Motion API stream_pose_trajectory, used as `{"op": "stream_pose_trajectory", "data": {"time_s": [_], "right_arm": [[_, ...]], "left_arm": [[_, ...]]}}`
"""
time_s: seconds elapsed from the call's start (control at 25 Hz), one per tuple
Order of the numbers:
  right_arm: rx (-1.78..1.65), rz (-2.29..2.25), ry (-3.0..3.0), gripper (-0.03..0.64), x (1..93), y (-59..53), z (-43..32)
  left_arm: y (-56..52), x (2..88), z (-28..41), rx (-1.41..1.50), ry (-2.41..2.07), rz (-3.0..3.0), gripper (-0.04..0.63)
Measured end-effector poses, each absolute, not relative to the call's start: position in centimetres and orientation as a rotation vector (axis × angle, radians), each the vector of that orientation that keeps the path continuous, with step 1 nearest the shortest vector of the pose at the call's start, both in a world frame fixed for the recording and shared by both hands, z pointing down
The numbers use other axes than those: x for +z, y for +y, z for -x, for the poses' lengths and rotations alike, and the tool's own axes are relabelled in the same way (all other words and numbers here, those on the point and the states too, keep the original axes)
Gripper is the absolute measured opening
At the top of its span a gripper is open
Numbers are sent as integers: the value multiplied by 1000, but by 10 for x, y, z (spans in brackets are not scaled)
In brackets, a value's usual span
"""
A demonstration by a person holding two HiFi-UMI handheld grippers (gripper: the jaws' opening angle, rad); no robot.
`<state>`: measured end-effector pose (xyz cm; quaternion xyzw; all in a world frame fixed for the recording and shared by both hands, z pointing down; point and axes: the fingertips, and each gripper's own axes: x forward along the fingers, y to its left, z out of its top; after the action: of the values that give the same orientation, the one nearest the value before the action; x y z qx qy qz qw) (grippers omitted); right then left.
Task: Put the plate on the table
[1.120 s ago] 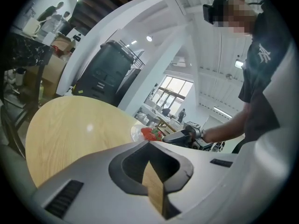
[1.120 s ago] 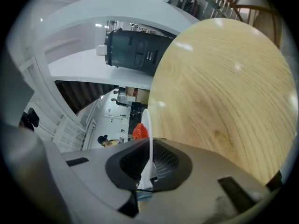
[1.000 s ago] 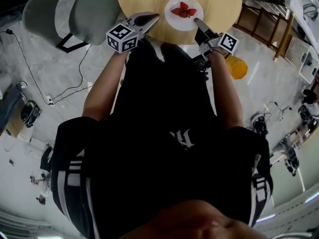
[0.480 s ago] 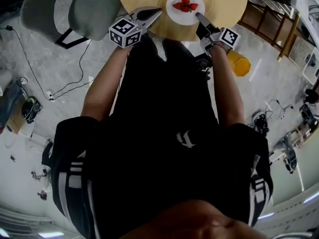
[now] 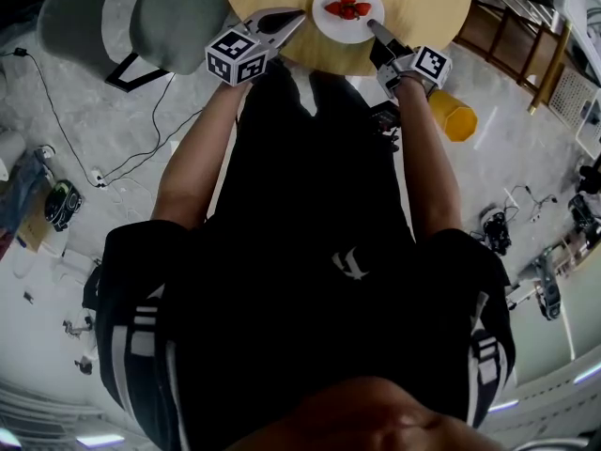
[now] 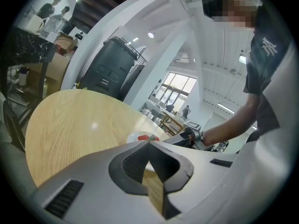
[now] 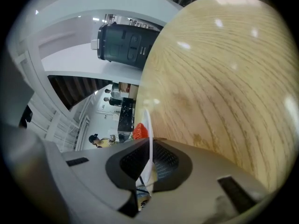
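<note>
At the near edge of the round light-wood table (image 5: 423, 7), the person's right gripper (image 5: 374, 28) is clenched on the rim of the small white round plate (image 5: 344, 32) w/ red strawberries (image 5: 347, 7). The rim runs thin between its jaws. Vs. a sec ago the plate has come a bit further in over the top, away from the edge, so I judge the put-down is nearly done. If its bottom touches the wood already, I can't tell. Next is prob. to let go.

The left gripper (image 5: 287, 21), near the plate, has jaws together & grasps nothing. No other thing shows on the part of the top I see, so no obstacle. Further off: a grey padded chair (image 5: 141, 17) at left, a yellow bucket-like container (image 5: 453, 120) on the floor at right, & black cables (image 5: 56, 130).
</note>
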<state>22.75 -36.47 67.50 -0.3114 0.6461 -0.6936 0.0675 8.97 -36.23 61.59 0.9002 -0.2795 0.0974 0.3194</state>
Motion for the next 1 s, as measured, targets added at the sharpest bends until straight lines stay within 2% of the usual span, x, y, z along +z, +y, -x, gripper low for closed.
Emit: {"op": "stream_pose_trajectory", "data": {"time_s": [0.72, 1.0], "right_arm": [[-2076, 981, 2080, 5, 682, -365, -228], [-2103, 1100, 2241, 25, 688, -364, -233]], "left_arm": [[-365, 618, -98, 242, -724, -2360, 11], [-363, 618, -100, 238, -718, -2363, 10]]}}
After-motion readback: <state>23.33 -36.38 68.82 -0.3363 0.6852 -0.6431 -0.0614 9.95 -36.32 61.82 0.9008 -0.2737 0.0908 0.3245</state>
